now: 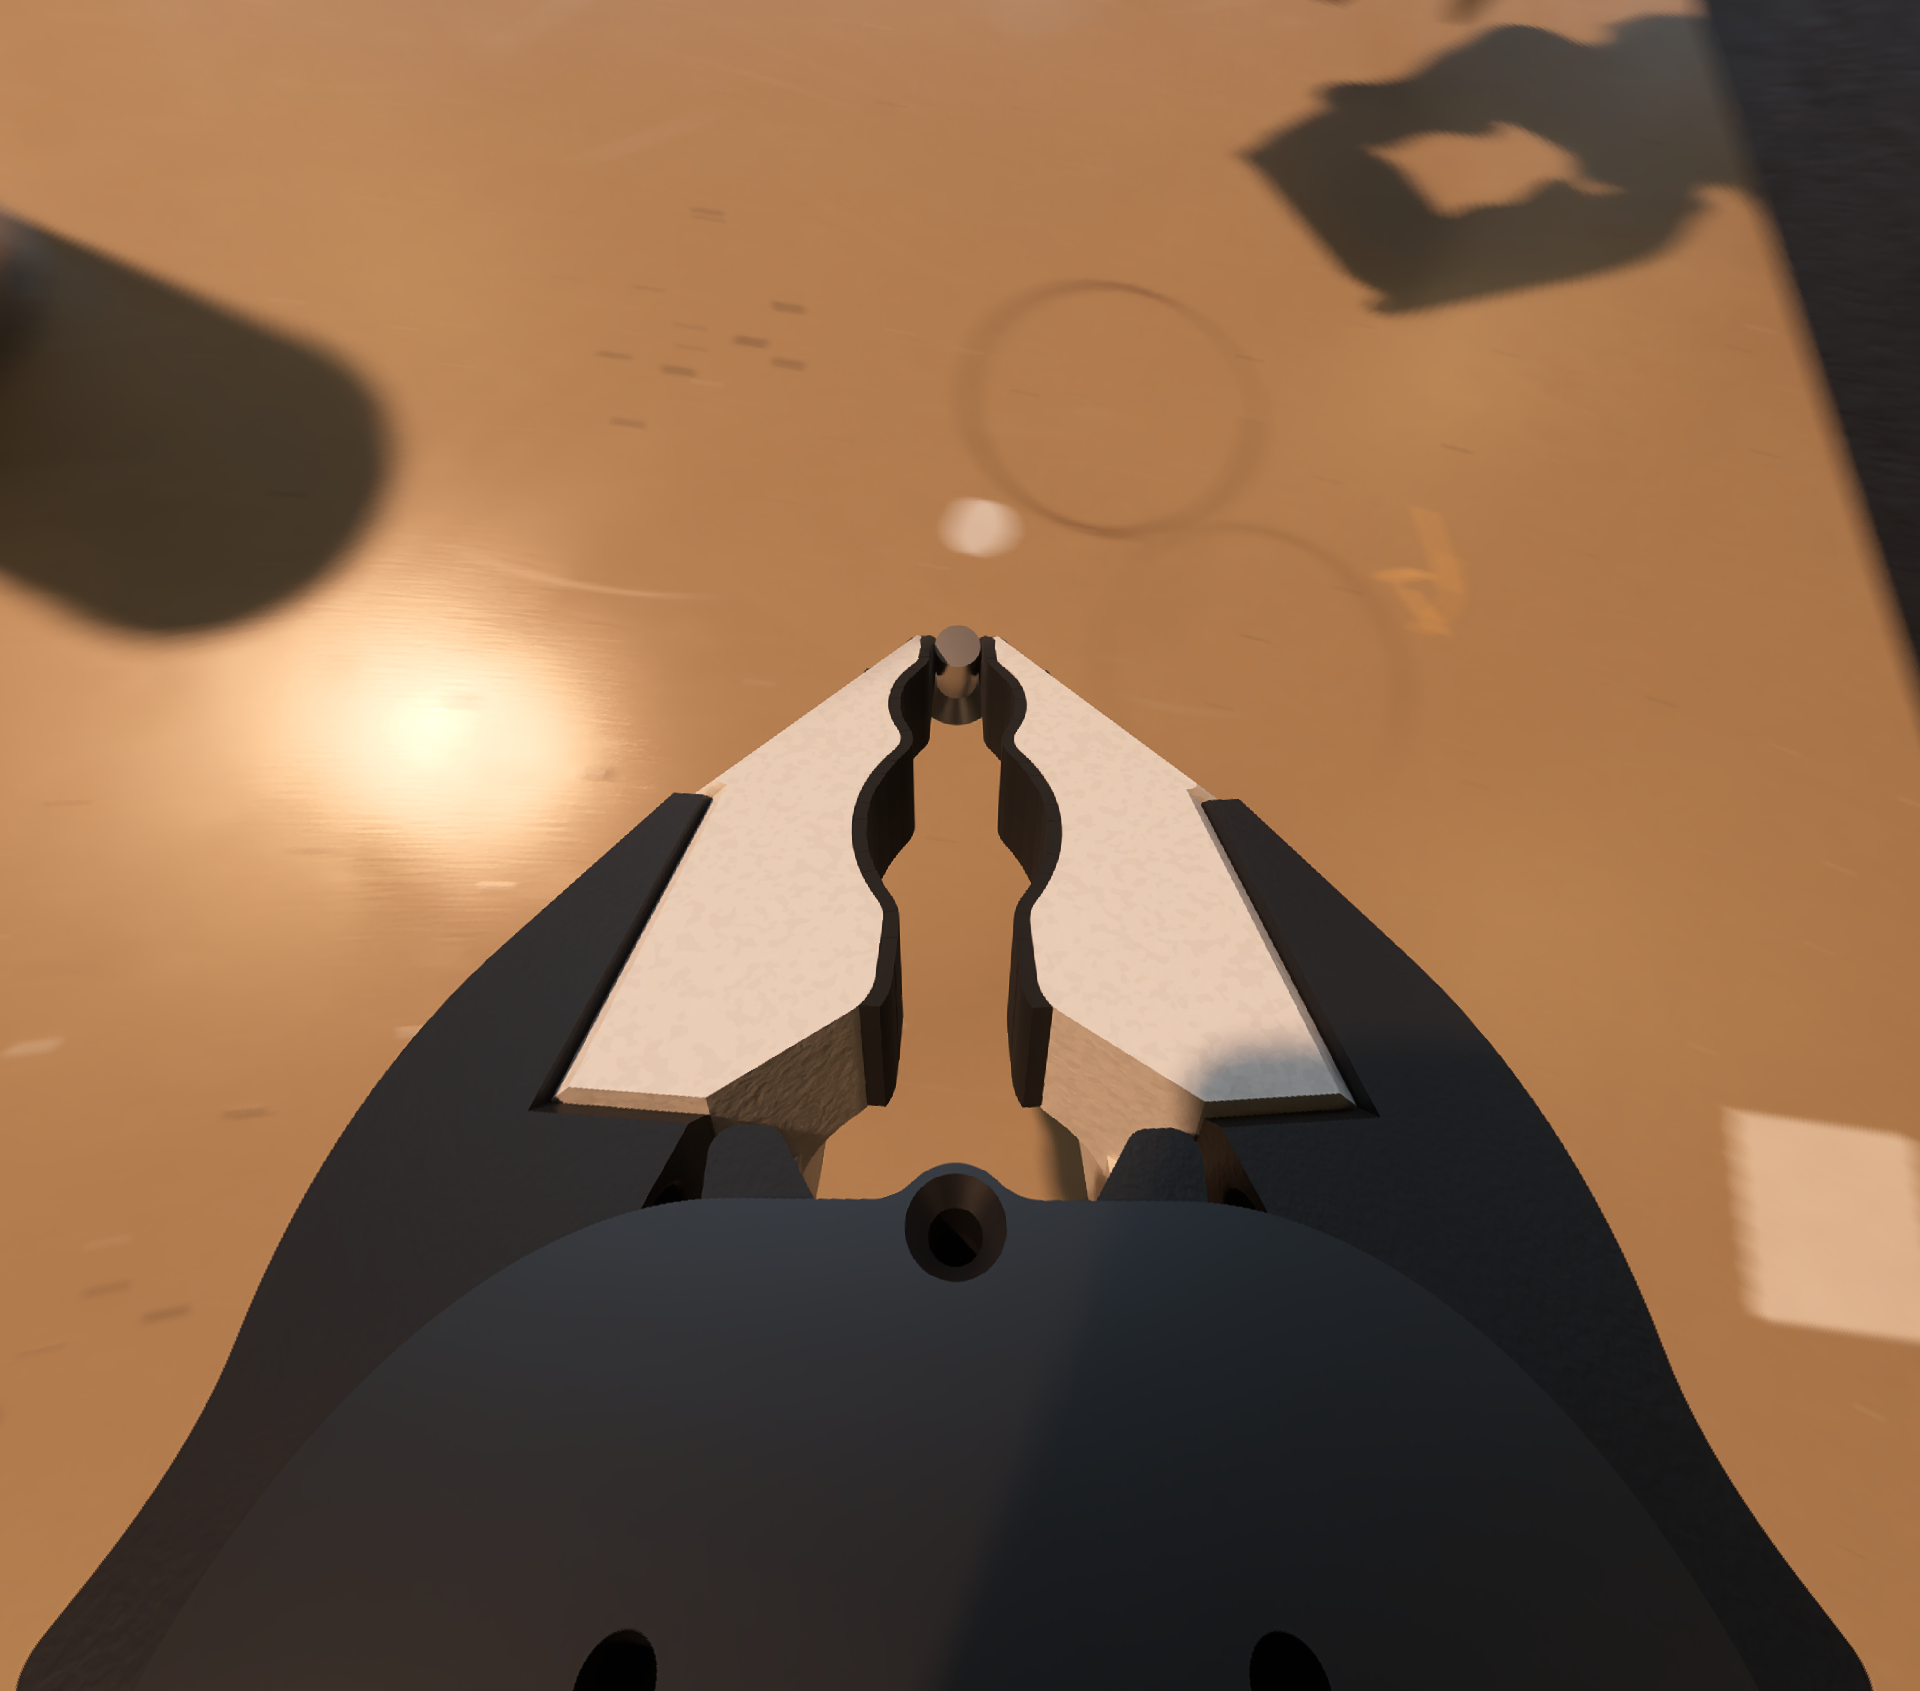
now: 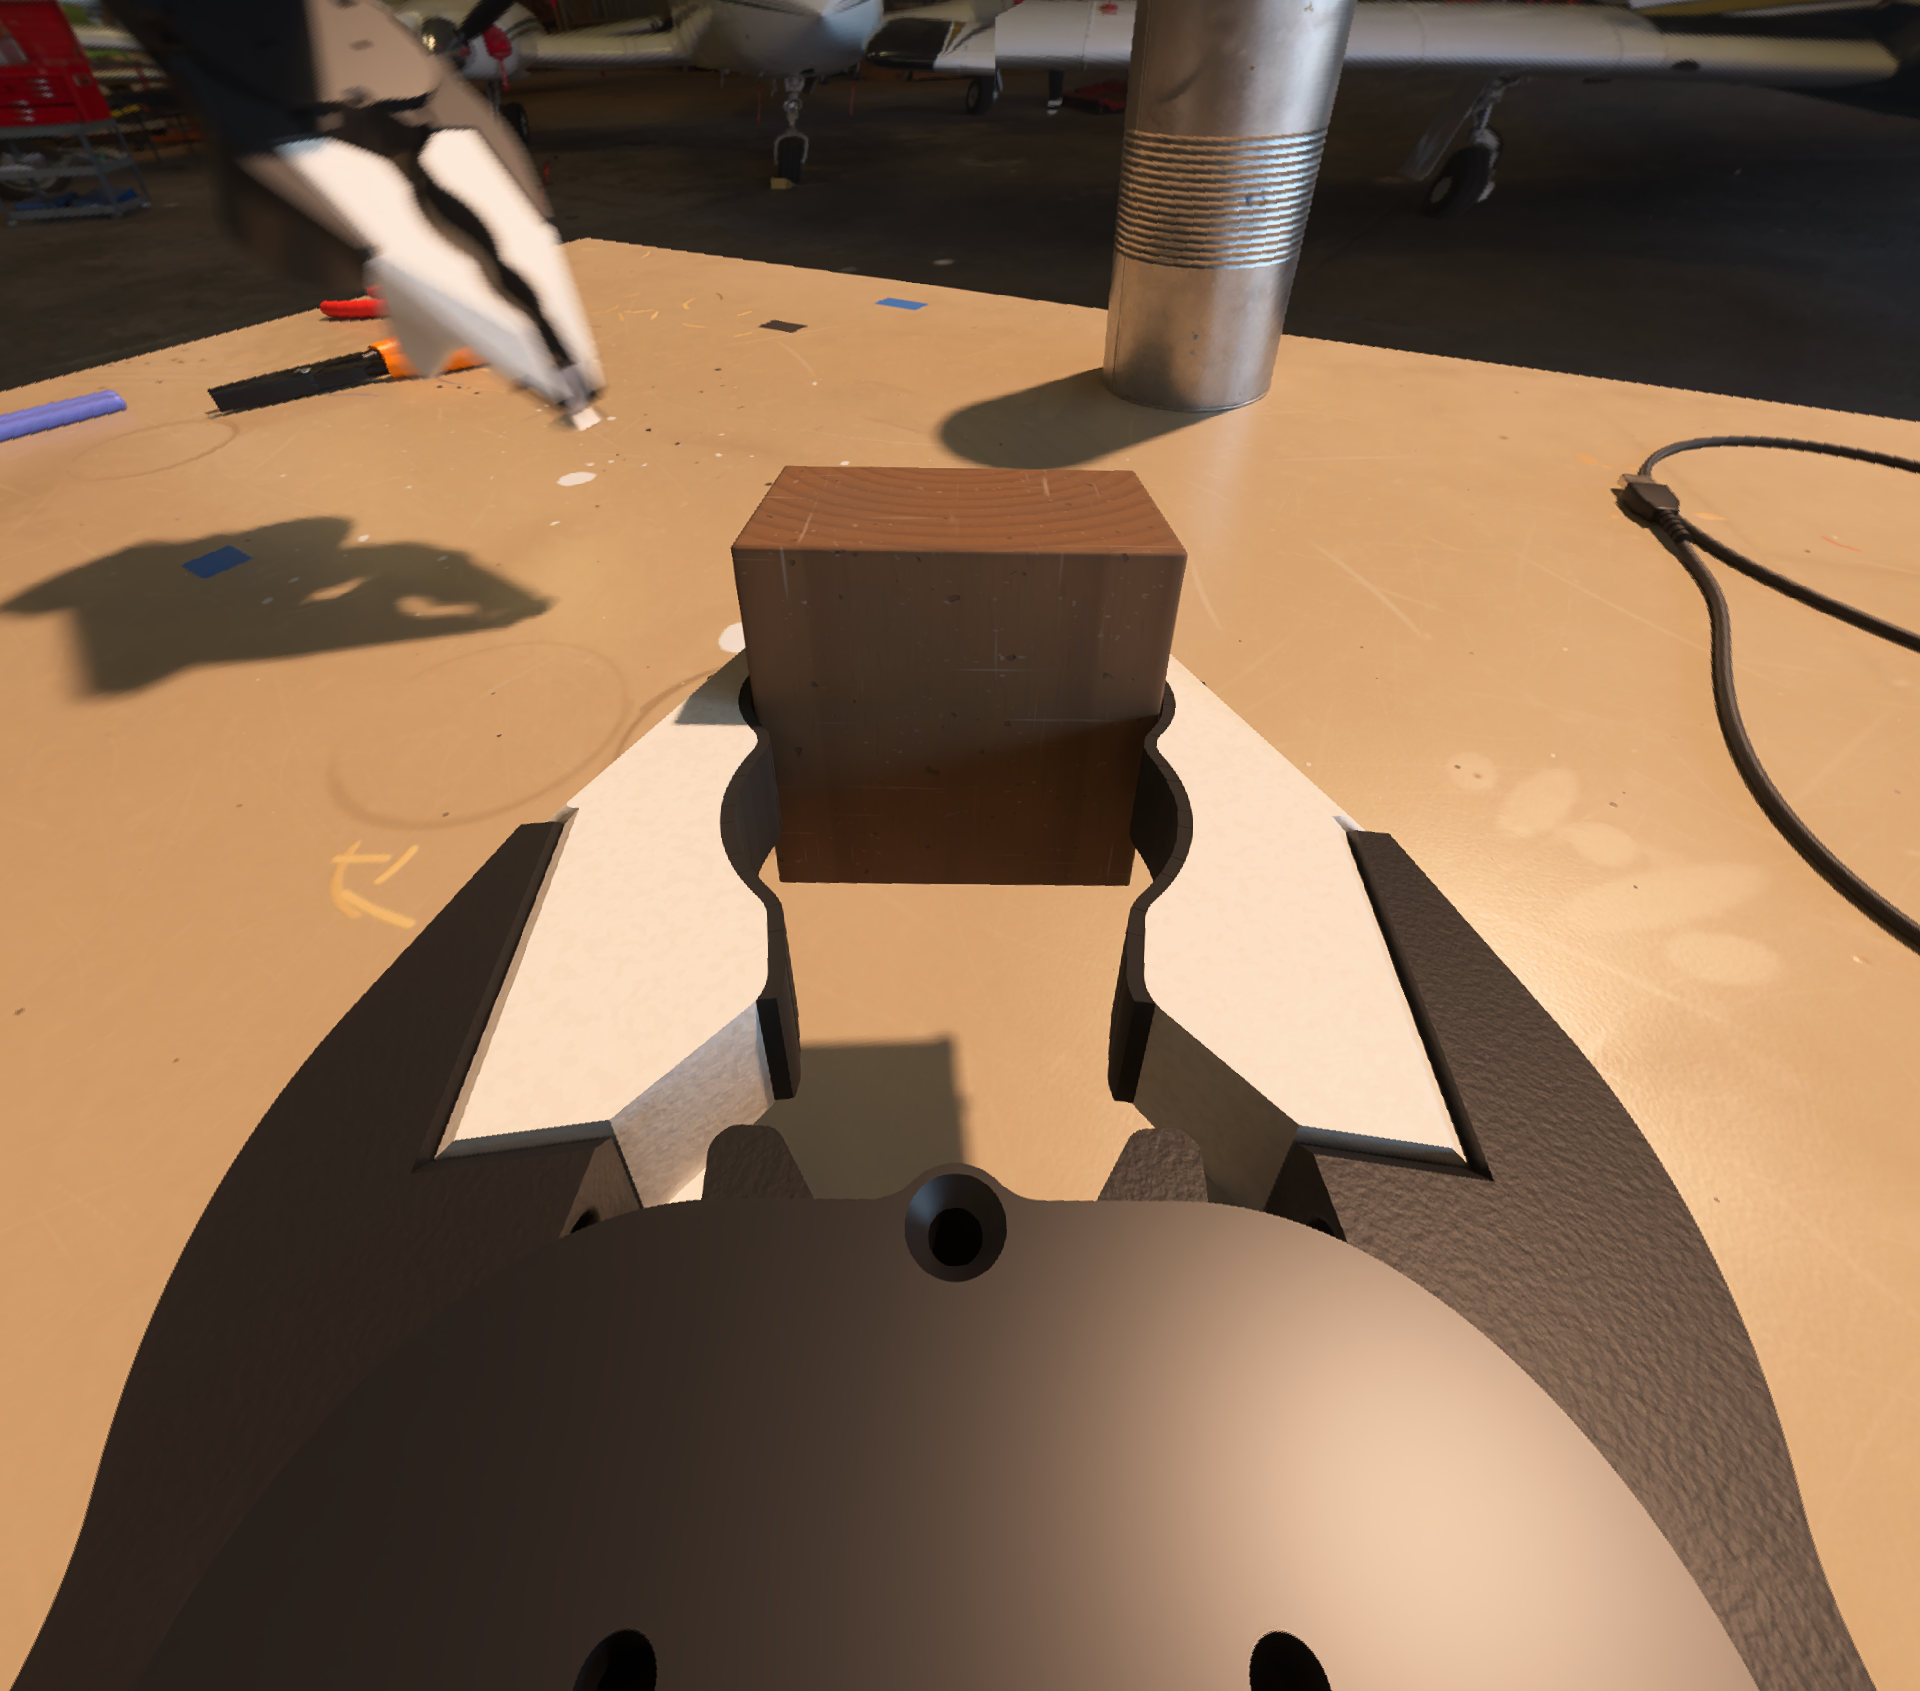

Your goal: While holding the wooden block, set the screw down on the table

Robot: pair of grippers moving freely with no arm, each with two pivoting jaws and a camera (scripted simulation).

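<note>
**Screw and wooden block both held above the counter**

A small grey metal screw point(image 1: 956, 673) is pinched at the very fingertips of the left hand-held gripper point(image 1: 956, 654), its flat end facing the camera, above the tan counter point(image 1: 623, 187). A dark brown wooden block point(image 2: 956, 675), cube-like with grain rings on its top face, is clamped upright between the right hand-held gripper point(image 2: 956, 706) fingers, clear of the counter.

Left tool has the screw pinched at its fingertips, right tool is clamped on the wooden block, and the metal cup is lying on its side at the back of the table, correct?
Not quite: the metal cup stands upright, as the right wrist view shows. The rest holds: the left tool pinches the screw, and the right tool is clamped on the wooden block.
</note>
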